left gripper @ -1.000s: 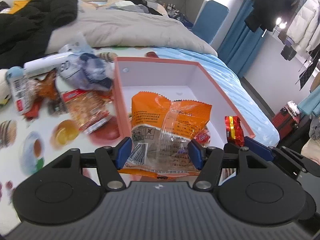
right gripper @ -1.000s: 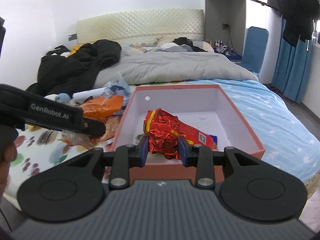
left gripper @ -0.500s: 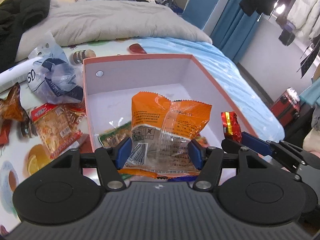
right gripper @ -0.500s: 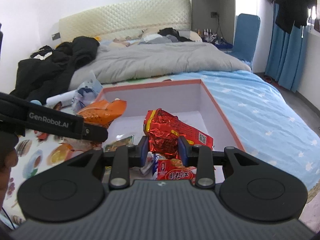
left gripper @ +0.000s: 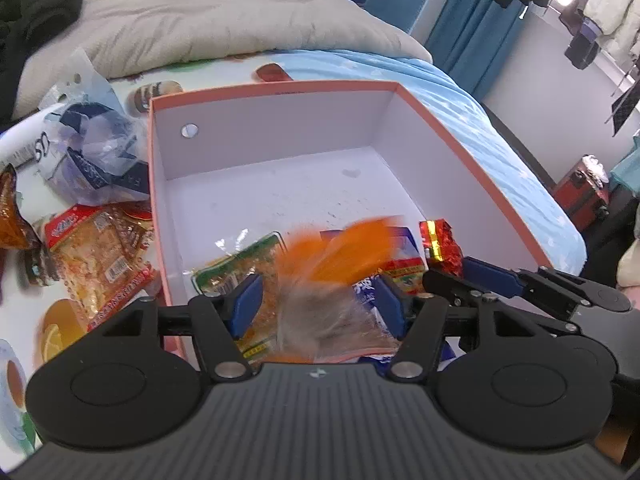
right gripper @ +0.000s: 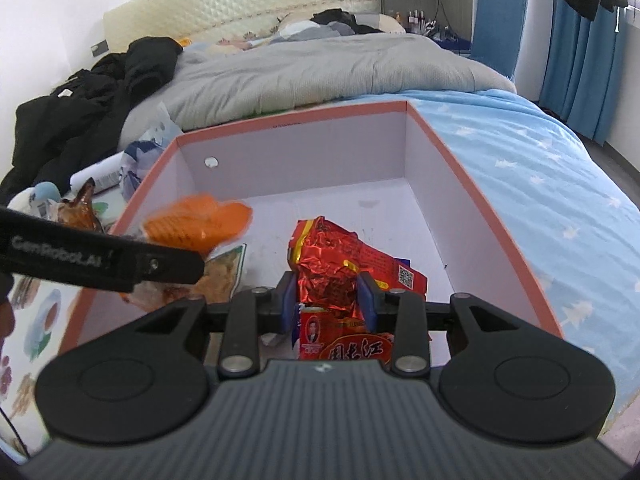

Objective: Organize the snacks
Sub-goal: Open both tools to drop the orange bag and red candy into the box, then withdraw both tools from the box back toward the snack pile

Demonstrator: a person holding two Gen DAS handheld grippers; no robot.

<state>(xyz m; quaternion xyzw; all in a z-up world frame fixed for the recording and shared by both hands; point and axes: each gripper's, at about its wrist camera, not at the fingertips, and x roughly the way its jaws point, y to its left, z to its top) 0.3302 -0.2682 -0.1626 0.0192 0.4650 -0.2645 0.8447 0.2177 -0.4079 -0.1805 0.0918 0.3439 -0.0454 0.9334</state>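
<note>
Orange snack bag (left gripper: 344, 256) sits between the left gripper (left gripper: 318, 304) fingers, over the near part of the pink box (left gripper: 460, 140); it's motion-blurred, and the fingers have just been opening a bit, pads standing off the bag w/ a gap each side, so not clamped. From the right wrist view the same bag (right gripper: 198, 226) shows blurred at the box's left wall.

Red foil pack (right gripper: 340, 264) is clamped in the right gripper (right gripper: 327, 300), fingers tight on its crumpled end, held above the box's near-right area. Under it lies a red pack w/ printed label (right gripper: 352, 344), on the box floor. A green-edged clear pack (left gripper: 236, 268) lies near-left inside the box, too.

Box sits on the bed, white inside, far half bare. Left of it, outside: a red-edged clear snack pack (left gripper: 100, 256), a blue-white plastic bag (left gripper: 96, 160), an amber wrapper (left gripper: 10, 216). Far side: grey duvet (right gripper: 320, 68), black clothes (right gripper: 92, 108). Blue sheet (right gripper: 540, 168) to the right.
</note>
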